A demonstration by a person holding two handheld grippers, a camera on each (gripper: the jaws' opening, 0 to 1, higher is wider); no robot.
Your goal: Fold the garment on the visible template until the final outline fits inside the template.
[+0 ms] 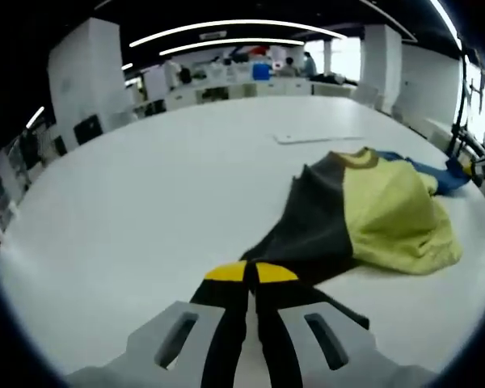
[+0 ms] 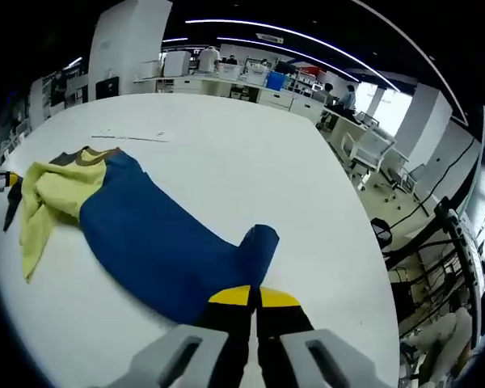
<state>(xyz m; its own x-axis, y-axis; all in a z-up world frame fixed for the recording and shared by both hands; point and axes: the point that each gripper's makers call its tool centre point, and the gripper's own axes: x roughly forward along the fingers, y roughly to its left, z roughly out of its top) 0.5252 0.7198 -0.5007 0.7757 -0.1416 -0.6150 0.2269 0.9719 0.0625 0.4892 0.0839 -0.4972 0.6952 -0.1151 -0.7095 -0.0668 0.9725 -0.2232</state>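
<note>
Left gripper [image 1: 250, 273] pinching garment [image 1: 364, 214], white table [image 1: 145, 210]

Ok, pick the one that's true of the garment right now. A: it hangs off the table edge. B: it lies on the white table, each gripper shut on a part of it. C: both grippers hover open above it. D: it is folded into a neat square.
B: the garment lies crumpled on the table, the left gripper shut on its dark part, the right gripper on its blue part.
</note>
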